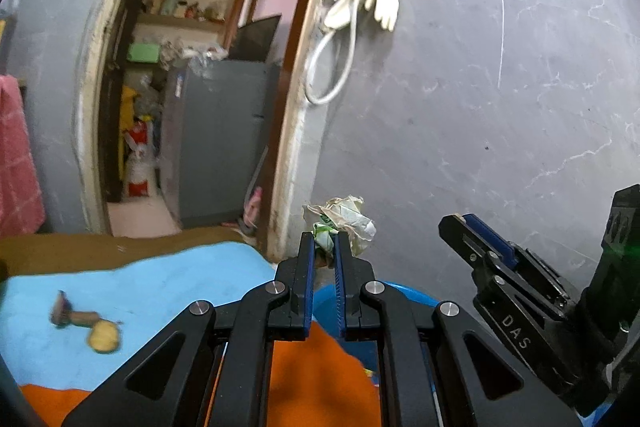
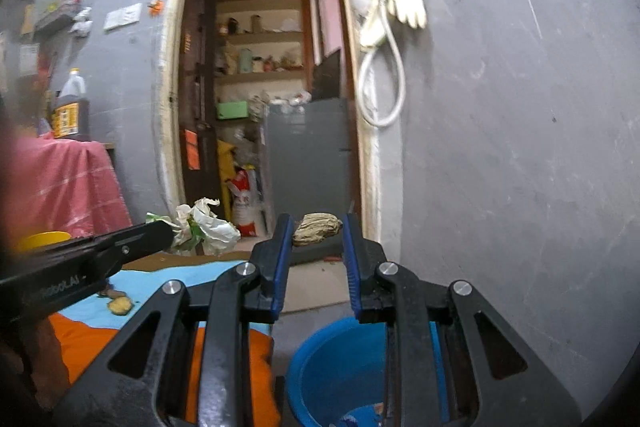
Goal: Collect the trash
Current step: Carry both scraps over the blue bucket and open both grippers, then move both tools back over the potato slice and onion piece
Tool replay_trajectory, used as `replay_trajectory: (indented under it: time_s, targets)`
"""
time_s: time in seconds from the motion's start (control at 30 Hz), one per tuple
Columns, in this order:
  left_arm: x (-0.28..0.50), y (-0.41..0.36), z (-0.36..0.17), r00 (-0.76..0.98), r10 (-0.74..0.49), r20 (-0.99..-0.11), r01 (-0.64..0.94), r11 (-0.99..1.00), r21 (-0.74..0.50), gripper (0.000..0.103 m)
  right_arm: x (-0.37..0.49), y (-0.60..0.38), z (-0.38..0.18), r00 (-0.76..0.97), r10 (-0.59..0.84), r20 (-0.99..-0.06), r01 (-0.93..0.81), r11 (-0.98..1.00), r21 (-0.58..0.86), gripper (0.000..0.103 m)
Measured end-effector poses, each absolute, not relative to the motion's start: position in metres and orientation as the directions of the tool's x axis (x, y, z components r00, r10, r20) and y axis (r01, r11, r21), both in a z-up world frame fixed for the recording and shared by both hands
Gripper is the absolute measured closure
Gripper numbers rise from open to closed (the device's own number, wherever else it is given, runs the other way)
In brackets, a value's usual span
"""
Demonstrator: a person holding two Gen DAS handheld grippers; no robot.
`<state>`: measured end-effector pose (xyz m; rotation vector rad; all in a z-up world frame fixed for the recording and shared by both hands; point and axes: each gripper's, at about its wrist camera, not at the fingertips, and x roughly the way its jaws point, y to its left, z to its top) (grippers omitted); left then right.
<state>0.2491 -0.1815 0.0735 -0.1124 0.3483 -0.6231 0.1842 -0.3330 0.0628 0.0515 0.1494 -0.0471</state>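
Both grippers carry trash toward the round blue plastic bucket [image 2: 340,367] at near centre. The left gripper [image 1: 324,259] has its fingers clenched on a crumpled white-and-green paper wrapper [image 1: 344,219]; the right gripper [image 2: 316,251] grasps a wrinkled brownish peel [image 2: 316,229]. Neither is dropped yet. A yellowish round food scrap [image 1: 104,337] lies uncollected on the light-blue cloth [image 1: 160,283], far left.

Wrapper: I see a crumpled white-and-green wrapper [image 1: 345,223] held up off the bed.
Husk: I see a brownish, ridged dried scrap [image 2: 317,229], lying level in the air.
Bucket: my blue bucket [image 2: 340,371] stands open-topped below it.
Peels: scraps [image 1: 86,323] lie on blue cloth.
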Motion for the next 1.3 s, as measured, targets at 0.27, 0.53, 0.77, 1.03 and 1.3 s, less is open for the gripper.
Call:
replay_trajectory:
  time_s: [0.27,0.53,0.77,1.03,1.3]
  targets:
    - [0.275,-0.208,0.051,0.670,-0.622,-0.404,0.563,0.781,-0.270,0.096,0.204,-0.362,0.046,0.952,-0.091,-0.293,0.125,0.988,0.096,0.050]
    - [0.286,-0.229,0.020,0.593,-0.609,-0.527,0.564,0.781,-0.267,0.096,0.222,-0.376,0.026,0.903,-0.067,-0.424,0.129,0.984,0.119,0.049]
    - [0.292,-0.229,0.012,0.568,-0.606,-0.557,0.551,0.783,-0.289,0.093,0.227,-0.379,0.019,0.883,-0.066,-0.465,0.141,0.982,0.128,0.049]
    - [0.298,-0.225,0.013,0.560,-0.600,-0.572,0.523,0.791,-0.318,0.088,0.230,-0.380,0.021,0.881,-0.071,-0.468,0.151,0.979,0.136,0.038]
    - [0.291,-0.206,0.018,0.610,-0.590,-0.529,0.494,0.805,-0.328,0.068,0.226,-0.381,0.024,0.898,-0.073,-0.434,0.150,0.978,0.146,0.023]
